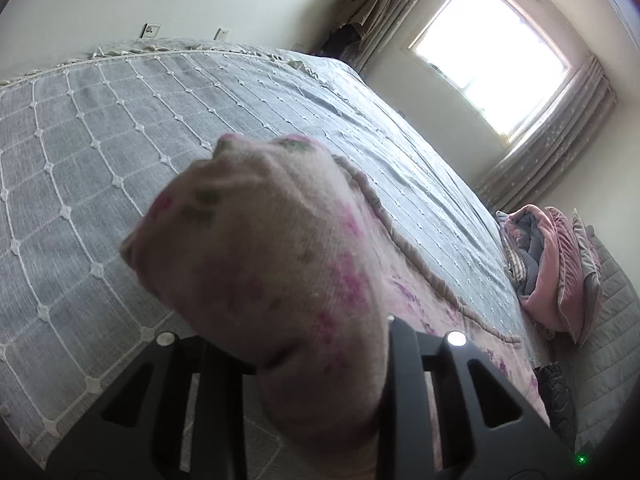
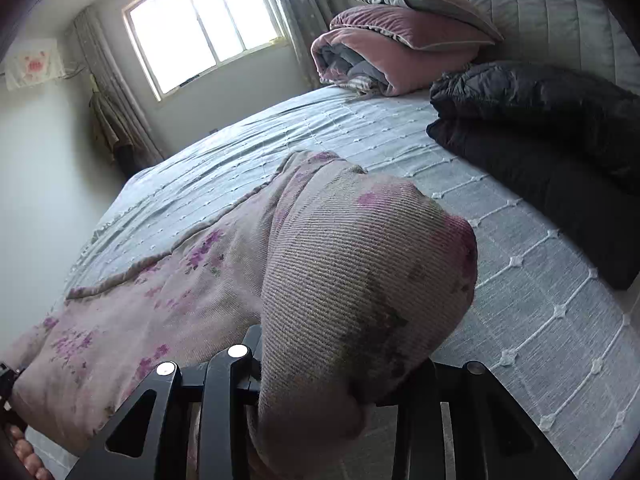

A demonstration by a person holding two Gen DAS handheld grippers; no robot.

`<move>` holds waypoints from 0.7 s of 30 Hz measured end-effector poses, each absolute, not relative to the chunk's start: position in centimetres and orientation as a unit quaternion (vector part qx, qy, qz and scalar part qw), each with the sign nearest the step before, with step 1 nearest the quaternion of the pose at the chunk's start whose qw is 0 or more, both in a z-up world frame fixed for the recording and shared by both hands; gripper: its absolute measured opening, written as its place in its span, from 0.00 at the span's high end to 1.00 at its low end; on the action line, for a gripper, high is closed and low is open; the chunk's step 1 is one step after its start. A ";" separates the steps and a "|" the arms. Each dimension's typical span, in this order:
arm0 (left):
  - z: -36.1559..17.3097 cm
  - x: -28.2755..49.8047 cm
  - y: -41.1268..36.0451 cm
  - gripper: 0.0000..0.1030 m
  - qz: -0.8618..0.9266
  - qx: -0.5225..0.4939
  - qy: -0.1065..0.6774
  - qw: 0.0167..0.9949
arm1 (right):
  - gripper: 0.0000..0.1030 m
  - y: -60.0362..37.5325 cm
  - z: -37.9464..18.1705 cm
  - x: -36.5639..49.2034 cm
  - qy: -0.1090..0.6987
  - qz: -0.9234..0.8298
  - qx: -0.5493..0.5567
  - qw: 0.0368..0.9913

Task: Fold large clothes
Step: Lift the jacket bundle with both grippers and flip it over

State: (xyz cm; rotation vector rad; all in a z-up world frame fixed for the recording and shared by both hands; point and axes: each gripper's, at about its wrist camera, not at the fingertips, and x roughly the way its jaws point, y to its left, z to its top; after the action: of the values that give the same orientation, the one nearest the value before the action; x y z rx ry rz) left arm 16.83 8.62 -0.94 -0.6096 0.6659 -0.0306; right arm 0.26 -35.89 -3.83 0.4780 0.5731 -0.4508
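Your left gripper (image 1: 320,360) is pinching a bunched fold of the floral garment (image 1: 256,240): pale pink knit with purple flowers and green leaves. The cloth balloons up out of the jaws and fills the near middle of the left wrist view. Black fingers (image 1: 404,364) sit tight against the fabric on both sides. The rest of the garment trails away to the right and lies flat on the grey bedspread (image 1: 100,140), its ribbed hem running diagonally toward the far right. Your right gripper (image 2: 332,384) is likewise clamped on a wad of the same garment (image 2: 360,260); its fingers (image 2: 224,392) bracket the cloth, and the lump bulges forward over them. From there the garment spreads left and far across the bedspread (image 2: 540,300), mostly flat, edge slightly rumpled. So both ends are lifted in your grippers and the middle rests on the bed. At the near left corner of the right wrist view you can see the tip of the other gripper and some fingertips of your hand (image 2: 24,452) at the garment's edge. A black puffer jacket (image 2: 540,140) lies folded on the right of the bed, apart from the garment. A pink quilt with cushions (image 2: 400,40) is stacked against the grey headboard (image 2: 540,8). The window (image 2: 200,20) is bright on the far wall, curtains beside it.
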 end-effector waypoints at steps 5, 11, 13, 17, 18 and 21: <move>-0.4 16.7 8.5 0.75 -0.022 -0.280 0.317 0.906 | 0.70 -35.4 -2.8 0.4 0.270 -0.217 0.217 0.913; 2.1 17.7 9.0 0.76 -0.051 -0.273 0.324 0.905 | 0.72 -35.6 0.2 1.9 0.268 -0.199 0.193 0.923; 3.6 19.0 9.9 0.76 -0.069 -0.273 0.331 0.901 | 0.73 -35.6 2.3 3.5 0.265 -0.190 0.180 0.928; 6.4 22.2 13.0 0.77 -0.076 -0.284 0.332 0.896 | 0.74 -33.0 9.5 9.7 0.253 -0.147 0.135 0.947; 7.3 23.1 14.5 0.77 -0.072 -0.291 0.326 0.897 | 0.75 -31.5 11.7 12.0 0.248 -0.131 0.116 0.953; 10.8 25.0 20.2 0.77 -0.050 -0.308 0.290 0.905 | 0.75 -26.4 16.9 18.6 0.235 -0.081 0.075 0.966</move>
State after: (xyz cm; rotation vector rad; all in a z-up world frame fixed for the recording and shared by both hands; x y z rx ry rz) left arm 25.04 20.18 10.83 -0.6372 0.5987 -0.1035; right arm 18.56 -26.38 16.88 0.1523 0.4750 -0.1647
